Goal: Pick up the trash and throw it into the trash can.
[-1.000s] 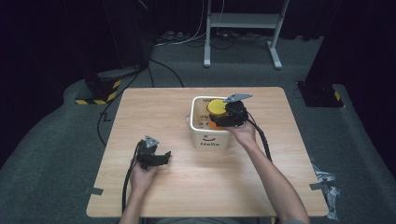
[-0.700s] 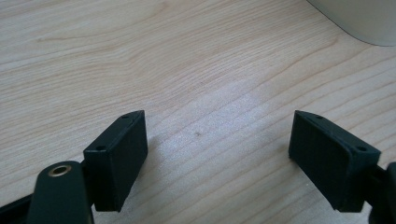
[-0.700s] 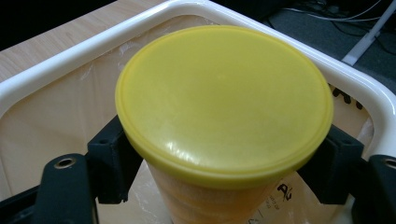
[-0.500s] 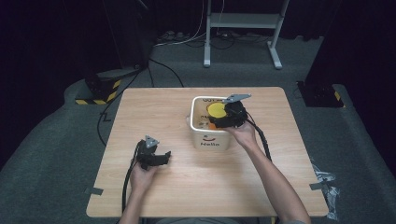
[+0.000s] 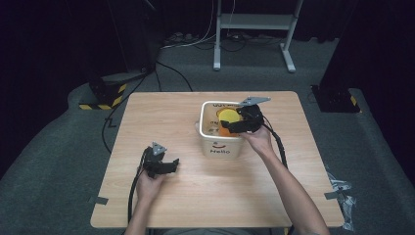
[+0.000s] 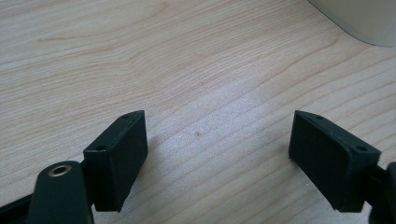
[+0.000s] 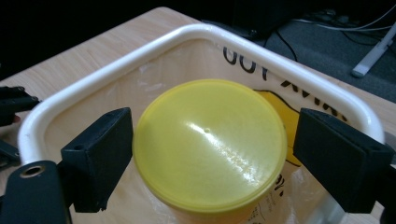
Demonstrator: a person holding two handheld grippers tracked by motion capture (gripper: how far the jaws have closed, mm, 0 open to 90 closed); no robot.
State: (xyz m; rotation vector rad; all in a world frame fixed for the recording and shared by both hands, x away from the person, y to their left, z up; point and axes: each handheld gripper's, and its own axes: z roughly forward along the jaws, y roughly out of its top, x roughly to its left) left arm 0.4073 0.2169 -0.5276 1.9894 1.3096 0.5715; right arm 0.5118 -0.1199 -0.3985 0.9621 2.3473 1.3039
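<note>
Wooden tabletop (image 5: 205, 196) stretched bare around my left gripper (image 5: 166, 165), which sat low over the near-left part of the surface with its jaws spread wide and nothing between them. In the left gripper view only wood grain lay under and between the jaws, and a corner of the white bin (image 6: 359, 21) showed well off at the upper right, so I had free room on every side there.

My right gripper (image 7: 205, 154) hung over the white bin (image 5: 221, 142), which stood near the table's middle, toward the far edge. Inside it sat a round yellow lid (image 7: 209, 142), facing up. The jaws stood wide, one on each side of the lid; the left one looked just beside its rim, the right one a little apart, and I could not tell whether either touched it. The bin's rounded rim (image 7: 140, 53) curved close behind and around both jaws, leaving little slack sideways.
</note>
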